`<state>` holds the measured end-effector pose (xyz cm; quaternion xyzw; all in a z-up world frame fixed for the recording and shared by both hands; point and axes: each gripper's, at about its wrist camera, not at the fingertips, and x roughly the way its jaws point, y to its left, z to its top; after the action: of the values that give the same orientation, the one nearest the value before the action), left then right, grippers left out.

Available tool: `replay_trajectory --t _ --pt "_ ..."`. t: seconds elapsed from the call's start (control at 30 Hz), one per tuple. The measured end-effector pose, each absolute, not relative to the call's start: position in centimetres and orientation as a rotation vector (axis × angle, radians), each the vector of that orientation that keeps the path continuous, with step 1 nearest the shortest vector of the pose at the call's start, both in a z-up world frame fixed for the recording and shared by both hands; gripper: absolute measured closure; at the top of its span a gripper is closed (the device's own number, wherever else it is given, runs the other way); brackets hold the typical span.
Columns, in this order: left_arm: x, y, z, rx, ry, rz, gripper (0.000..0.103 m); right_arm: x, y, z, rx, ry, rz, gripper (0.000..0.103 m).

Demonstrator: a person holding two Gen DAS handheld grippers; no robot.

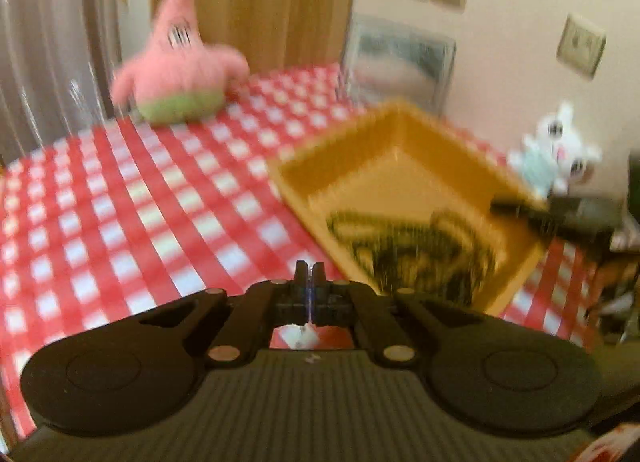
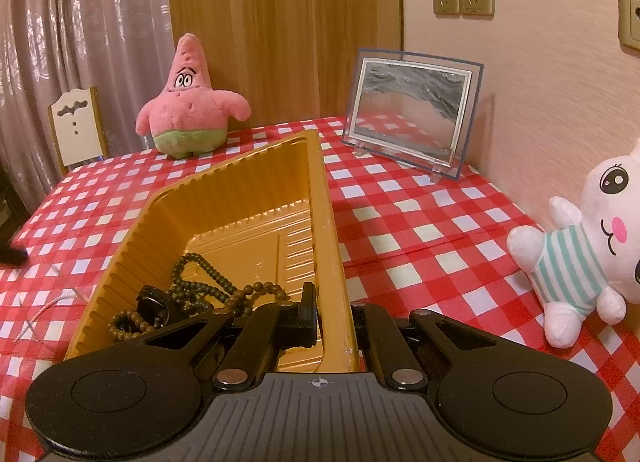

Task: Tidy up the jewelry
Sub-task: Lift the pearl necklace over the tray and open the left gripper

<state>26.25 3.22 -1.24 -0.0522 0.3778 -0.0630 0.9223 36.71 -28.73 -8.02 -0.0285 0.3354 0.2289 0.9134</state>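
While the left gripper (image 1: 308, 272) hangs above the checked tablecloth (image 1: 120, 198) with its jaws pressed together on nothing, the right gripper (image 2: 332, 302) is clamped on the near right wall of the orange tray (image 2: 332, 222). Dark bead strings (image 2: 208, 290) lie heaped in the tray's near end. A thin pale cord (image 2: 48, 306) lies on the cloth left of the tray.

My left gripper (image 1: 308, 271) and right gripper (image 2: 330, 302) are matte black, with ribbed grey bases, round side discs and silver rivets.
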Motion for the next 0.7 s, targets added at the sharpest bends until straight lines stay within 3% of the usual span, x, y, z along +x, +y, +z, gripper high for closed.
replay_trajectory --t 0.4,0.7 --pt "26.0 2.5 9.9 -0.106 0.523 -0.143 0.103 36.6 -28.8 -8.1 -0.054 0.688 0.477 0.099" --pt "29.1 -2.2 12.1 -0.138 0.443 -0.284 0.103 36.6 -28.8 -7.9 -0.053 0.684 0.486 0.099"
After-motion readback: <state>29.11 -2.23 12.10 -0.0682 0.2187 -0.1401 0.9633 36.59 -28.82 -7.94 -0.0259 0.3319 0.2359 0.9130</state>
